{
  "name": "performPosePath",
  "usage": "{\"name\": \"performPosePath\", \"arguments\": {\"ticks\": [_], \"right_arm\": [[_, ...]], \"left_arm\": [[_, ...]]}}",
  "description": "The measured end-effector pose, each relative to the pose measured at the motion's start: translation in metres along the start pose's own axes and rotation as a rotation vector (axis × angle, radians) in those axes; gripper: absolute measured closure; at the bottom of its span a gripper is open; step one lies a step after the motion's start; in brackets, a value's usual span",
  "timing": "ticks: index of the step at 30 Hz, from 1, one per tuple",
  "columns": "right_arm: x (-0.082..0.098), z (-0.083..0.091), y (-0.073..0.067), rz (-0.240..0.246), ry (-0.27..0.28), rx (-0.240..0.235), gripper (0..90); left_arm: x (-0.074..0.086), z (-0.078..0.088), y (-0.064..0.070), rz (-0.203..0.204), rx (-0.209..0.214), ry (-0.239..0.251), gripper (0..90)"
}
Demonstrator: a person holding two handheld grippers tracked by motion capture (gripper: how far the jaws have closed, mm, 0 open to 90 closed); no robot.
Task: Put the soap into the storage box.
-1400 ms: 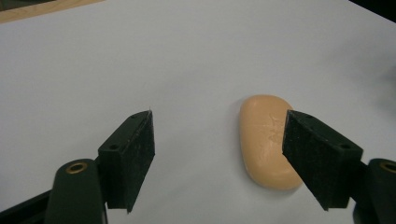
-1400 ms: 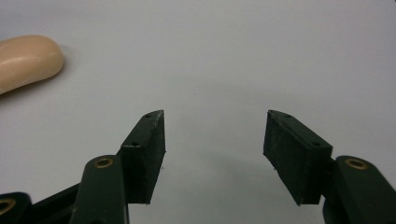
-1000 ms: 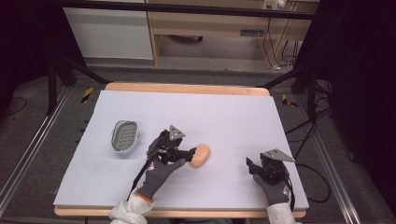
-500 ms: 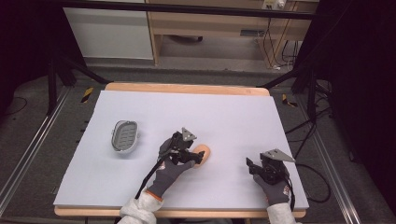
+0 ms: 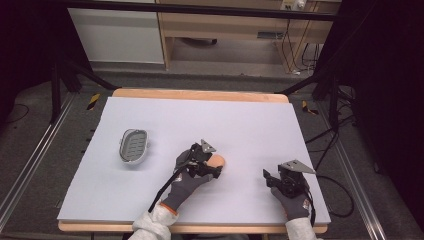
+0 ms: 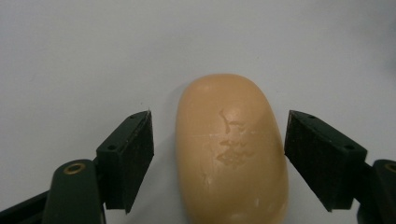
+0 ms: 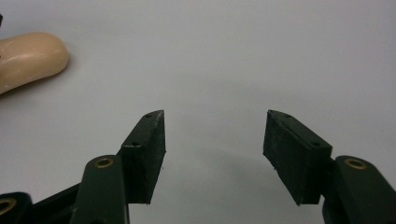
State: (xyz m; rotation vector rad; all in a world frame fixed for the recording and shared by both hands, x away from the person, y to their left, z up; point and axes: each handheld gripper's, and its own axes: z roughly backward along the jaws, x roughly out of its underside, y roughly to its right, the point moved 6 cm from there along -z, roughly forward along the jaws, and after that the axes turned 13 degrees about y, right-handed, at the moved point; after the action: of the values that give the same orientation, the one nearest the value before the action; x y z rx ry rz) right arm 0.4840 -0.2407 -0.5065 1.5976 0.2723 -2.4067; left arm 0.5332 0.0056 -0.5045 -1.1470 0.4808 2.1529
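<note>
Peach soap bar (image 6: 231, 149) lies between your left gripper (image 6: 218, 158)'s spread fingers (image 6: 128, 161), untouched; lower right of the frame, your right gripper (image 7: 212, 156) hovers, fingers spread.

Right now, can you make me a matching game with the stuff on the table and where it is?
Things:
1. soap bar
2. soap dish
3. right gripper

Places or states:
A. open over bare table
B. between the left gripper's open jaws
C. empty, at the table's left

Pairs: 1-B, 2-C, 3-A
</note>
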Motion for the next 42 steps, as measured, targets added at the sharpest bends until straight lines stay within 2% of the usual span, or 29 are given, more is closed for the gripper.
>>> {"name": "performPosePath", "arguments": {"ticks": [7, 14, 22, 31, 36, 42], "right_arm": [[0.001, -0.001, -0.001, -0.001, -0.007, -0.002, 39.0], [0.002, -0.001, 0.0, 0.004, -0.007, -0.001, 39.2], [0.002, -0.002, -0.002, -0.007, -0.018, -0.005, 39.2], [0.002, -0.002, -0.001, -0.001, -0.011, -0.009, 39.2], [0.002, -0.001, -0.001, -0.006, -0.01, -0.009, 39.2], [0.002, -0.001, -0.001, -0.003, -0.007, -0.008, 39.2]], "left_arm": [[0.005, -0.008, 0.004, 0.003, 0.001, -0.025, 24.4], [0.009, -0.012, 0.006, -0.012, 0.0, -0.055, 28.1], [0.01, -0.013, 0.007, -0.024, -0.019, -0.054, 30.4], [0.009, -0.013, 0.007, -0.019, -0.03, -0.061, 31.3], [0.006, -0.008, 0.007, -0.013, -0.027, -0.053, 31.4], [-0.002, 0.007, 0.006, -0.015, -0.026, -0.026, 31.5]]}}
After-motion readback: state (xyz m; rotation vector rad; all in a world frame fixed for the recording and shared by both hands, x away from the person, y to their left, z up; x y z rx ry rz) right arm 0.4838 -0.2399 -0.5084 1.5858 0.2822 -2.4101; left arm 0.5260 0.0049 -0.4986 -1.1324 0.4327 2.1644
